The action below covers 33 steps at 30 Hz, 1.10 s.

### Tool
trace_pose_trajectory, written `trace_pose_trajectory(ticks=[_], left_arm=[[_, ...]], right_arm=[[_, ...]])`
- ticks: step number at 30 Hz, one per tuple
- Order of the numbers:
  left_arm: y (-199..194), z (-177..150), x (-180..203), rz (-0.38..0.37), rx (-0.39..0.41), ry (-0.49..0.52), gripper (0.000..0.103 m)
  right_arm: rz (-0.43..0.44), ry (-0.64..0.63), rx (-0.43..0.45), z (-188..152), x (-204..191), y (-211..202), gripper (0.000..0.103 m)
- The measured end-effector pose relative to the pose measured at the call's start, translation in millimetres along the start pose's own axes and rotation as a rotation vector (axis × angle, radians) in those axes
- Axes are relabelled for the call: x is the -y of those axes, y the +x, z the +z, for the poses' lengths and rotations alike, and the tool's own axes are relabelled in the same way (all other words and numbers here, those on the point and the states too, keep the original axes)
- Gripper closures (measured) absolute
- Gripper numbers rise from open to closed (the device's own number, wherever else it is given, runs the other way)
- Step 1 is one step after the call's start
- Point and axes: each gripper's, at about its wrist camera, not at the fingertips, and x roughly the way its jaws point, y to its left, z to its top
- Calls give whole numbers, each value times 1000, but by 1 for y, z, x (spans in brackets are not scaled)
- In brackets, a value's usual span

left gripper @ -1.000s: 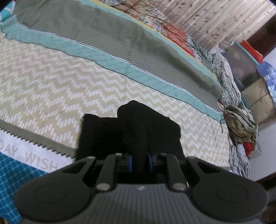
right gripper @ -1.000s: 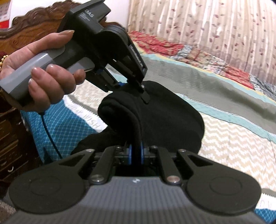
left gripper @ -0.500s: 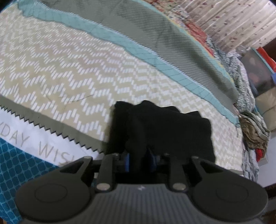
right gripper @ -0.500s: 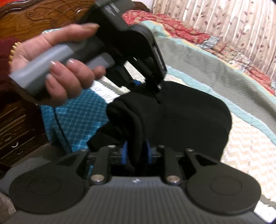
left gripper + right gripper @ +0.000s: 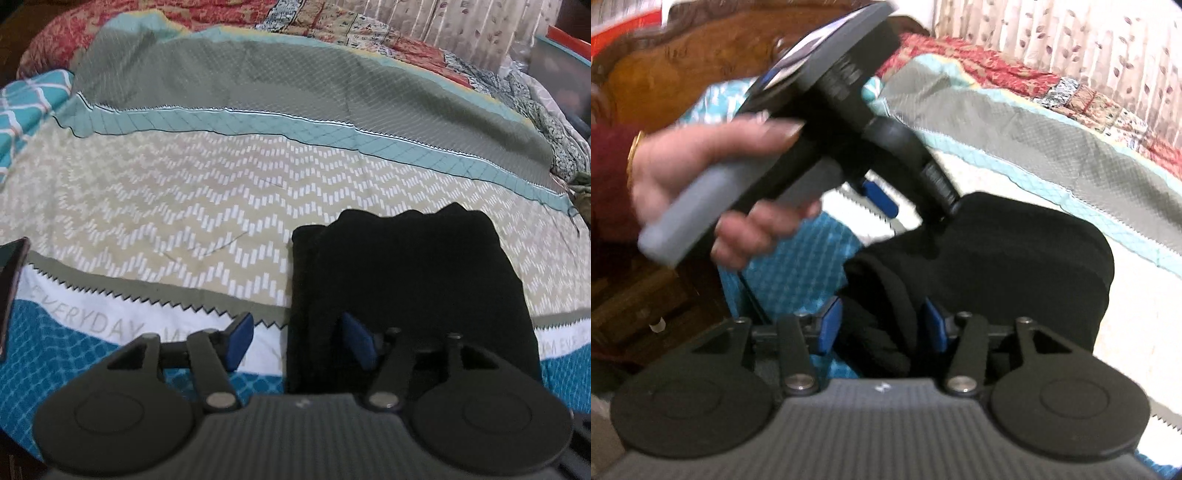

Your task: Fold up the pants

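Note:
The black pants (image 5: 406,288) lie folded in a compact rectangle on the patterned bedspread (image 5: 184,206). My left gripper (image 5: 297,343) hangs over their near left edge with its jaws opening. One blue pad is over the bedspread, the other over the cloth, and neither presses on it. In the right wrist view my right gripper (image 5: 881,325) has its jaws opening too. A loose fold of the pants (image 5: 1015,258) lies between its pads without being pinched. A hand (image 5: 701,192) holds the left gripper (image 5: 912,206) just above the pants' far side.
A carved wooden headboard (image 5: 665,74) stands behind the hand. A curtain (image 5: 1071,37) hangs at the back. A red patterned quilt (image 5: 110,33) lies along the far side of the bed, and a heap of clothes (image 5: 583,192) lies at its right end. A dark flat object (image 5: 11,280) pokes in at the left edge.
Both grippers were shut on raised folds of the pants; both have opened and let go. The pants have sunk flat onto the bed, and the left gripper has tipped downward and turned.

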Motion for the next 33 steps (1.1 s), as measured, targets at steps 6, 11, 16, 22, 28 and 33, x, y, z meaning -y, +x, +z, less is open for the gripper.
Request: trace_pose_trajectory(ticks=[6, 11, 16, 22, 28, 33], left_arm=[[-12, -14, 5, 47, 11, 35, 46], [-6, -22, 5, 80, -7, 45, 44], [-1, -25, 1, 93, -18, 32, 44], [2, -27, 0, 110, -22, 36, 44], [12, -30, -6, 142, -67, 26, 45], [15, -30, -10, 139, -72, 15, 44]], right_arm=[[38, 48, -37, -2, 2, 9, 58], [54, 56, -93, -2, 0, 21, 57], [68, 69, -58, 2, 1, 12, 57], [79, 91, -24, 1, 1, 9, 57], [63, 125, -195, -11, 6, 42, 56], [102, 204, -192, -14, 16, 44, 56]])
